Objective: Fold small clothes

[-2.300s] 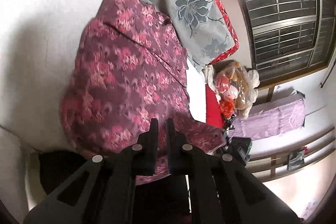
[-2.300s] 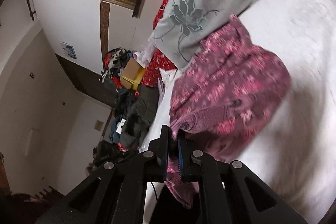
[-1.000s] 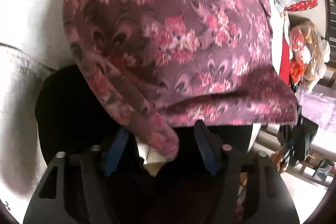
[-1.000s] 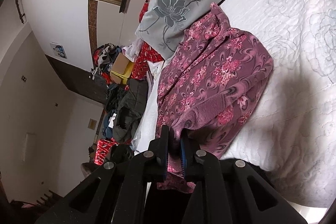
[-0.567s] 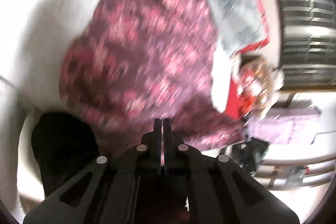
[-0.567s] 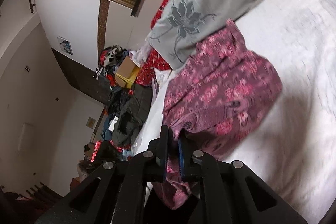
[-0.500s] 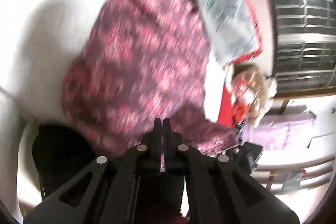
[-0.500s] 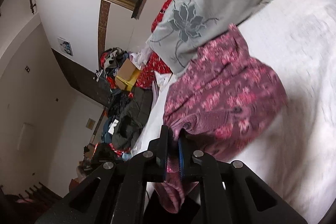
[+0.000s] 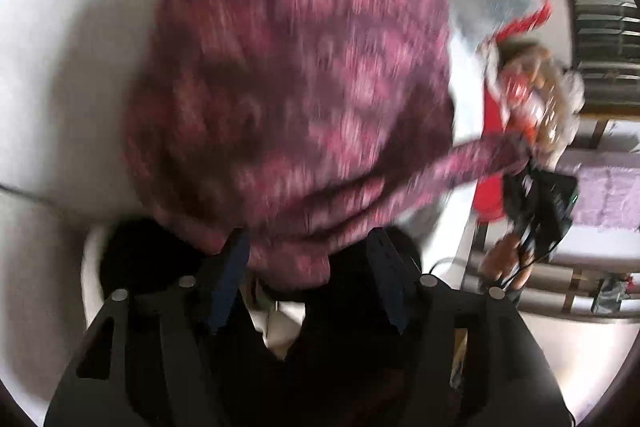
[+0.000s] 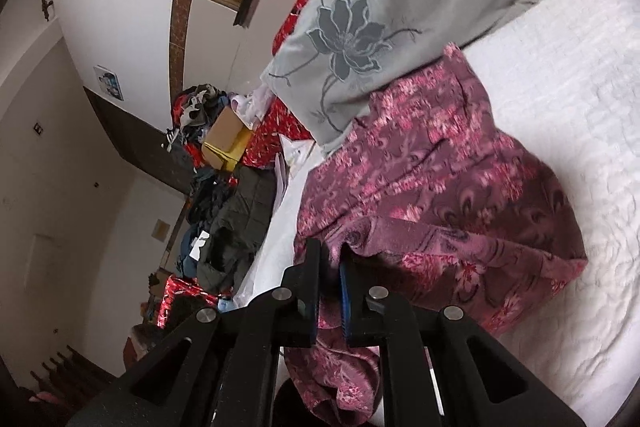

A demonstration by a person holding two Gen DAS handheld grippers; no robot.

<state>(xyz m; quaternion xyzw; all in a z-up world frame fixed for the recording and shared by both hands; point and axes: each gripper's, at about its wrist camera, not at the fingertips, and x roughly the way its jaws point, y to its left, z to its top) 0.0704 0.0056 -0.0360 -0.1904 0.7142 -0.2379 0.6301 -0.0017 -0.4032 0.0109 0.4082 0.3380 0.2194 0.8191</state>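
Note:
A purple garment with a pink flower print (image 10: 440, 187) lies on the white bedspread (image 10: 580, 87). My right gripper (image 10: 330, 259) is shut on its near edge, cloth hanging down below the fingers. In the blurred left wrist view the same garment (image 9: 300, 87) fills the middle. My left gripper (image 9: 308, 243) is open, its fingers wide apart, and a fold of the garment hangs down between them. The other gripper and the hand holding it (image 9: 532, 211) show at right, with a strip of cloth stretched toward them.
A grey flowered pillow (image 10: 392, 7) and a red patterned cover (image 10: 280, 139) lie past the garment. A pile of dark clothes (image 10: 232, 219) and a cardboard box (image 10: 226, 139) sit at the bed's far side. A barred window (image 9: 600, 7) is at right.
My left gripper was shut half a second ago and now stands open close under the garment's edge. The right gripper keeps its hold and has barely moved.

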